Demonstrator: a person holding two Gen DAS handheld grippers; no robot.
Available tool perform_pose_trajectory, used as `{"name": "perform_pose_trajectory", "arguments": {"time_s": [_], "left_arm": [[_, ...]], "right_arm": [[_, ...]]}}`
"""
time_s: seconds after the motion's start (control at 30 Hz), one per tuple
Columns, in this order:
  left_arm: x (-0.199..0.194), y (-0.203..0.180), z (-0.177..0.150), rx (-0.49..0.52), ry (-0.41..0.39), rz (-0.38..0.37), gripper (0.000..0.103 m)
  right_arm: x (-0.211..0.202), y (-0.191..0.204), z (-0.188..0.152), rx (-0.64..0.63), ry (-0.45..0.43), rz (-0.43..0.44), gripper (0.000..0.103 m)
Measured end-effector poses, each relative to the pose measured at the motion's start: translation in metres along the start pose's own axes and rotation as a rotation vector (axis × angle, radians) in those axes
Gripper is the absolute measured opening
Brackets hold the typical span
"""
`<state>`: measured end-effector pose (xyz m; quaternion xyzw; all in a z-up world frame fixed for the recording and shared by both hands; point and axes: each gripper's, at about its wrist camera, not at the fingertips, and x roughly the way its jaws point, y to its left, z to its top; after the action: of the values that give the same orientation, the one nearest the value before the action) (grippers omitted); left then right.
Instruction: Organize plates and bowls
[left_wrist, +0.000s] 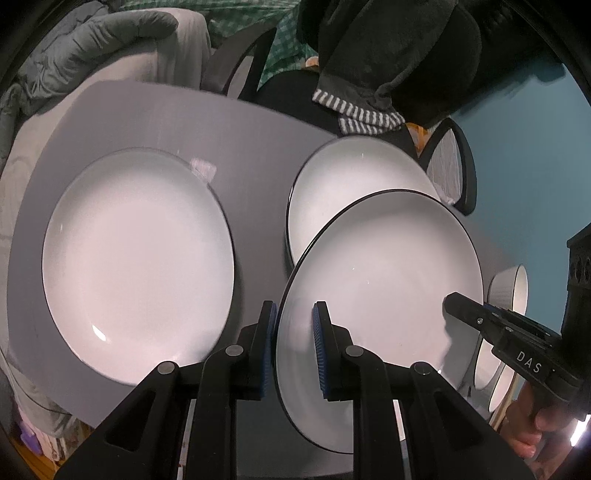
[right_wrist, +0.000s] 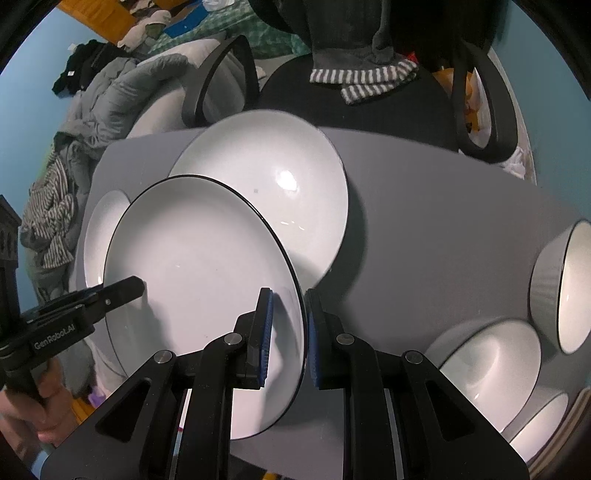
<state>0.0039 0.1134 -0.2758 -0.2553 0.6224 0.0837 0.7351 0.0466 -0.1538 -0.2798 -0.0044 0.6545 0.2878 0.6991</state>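
Note:
A white black-rimmed plate (left_wrist: 384, 280) is held above the grey table between both grippers; it also shows in the right wrist view (right_wrist: 199, 280). My left gripper (left_wrist: 294, 332) is shut on its left rim. My right gripper (right_wrist: 289, 325) is shut on its right rim and shows in the left wrist view (left_wrist: 458, 302). A second plate (left_wrist: 354, 181) lies under it on the table, also in the right wrist view (right_wrist: 280, 177). A third plate (left_wrist: 136, 258) lies to the left. Several white bowls (right_wrist: 495, 365) sit at the right.
The grey table (left_wrist: 240, 125) has its far edge by a black office chair (right_wrist: 369, 107) draped with dark clothing. A bed with grey bedding (right_wrist: 122, 88) stands to the left. A ribbed bowl (right_wrist: 569, 284) sits near the table's right edge.

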Motion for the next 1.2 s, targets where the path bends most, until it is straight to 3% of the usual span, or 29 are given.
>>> {"name": "perform_pose_trajectory", "arguments": {"time_s": [0.3,0.53,1.2], "left_arm": [[0.001,-0.019,0.036,0.016,-0.022,0.023,0.018],[0.015,-0.021,0.054,-0.006,-0.006,0.031,0.019],[0.037,-0.025,0.070,-0.011,0.025,0.078,0.019]], "right_arm": [[0.003,-0.006,0.037,0.024,-0.005,0.018,0.017],[0.012,-0.007,0.054,0.009,0.006,-0.018,0.017],[0.031,-0.017,0.066,0.040,0.042,-0.035,0.018]]}}
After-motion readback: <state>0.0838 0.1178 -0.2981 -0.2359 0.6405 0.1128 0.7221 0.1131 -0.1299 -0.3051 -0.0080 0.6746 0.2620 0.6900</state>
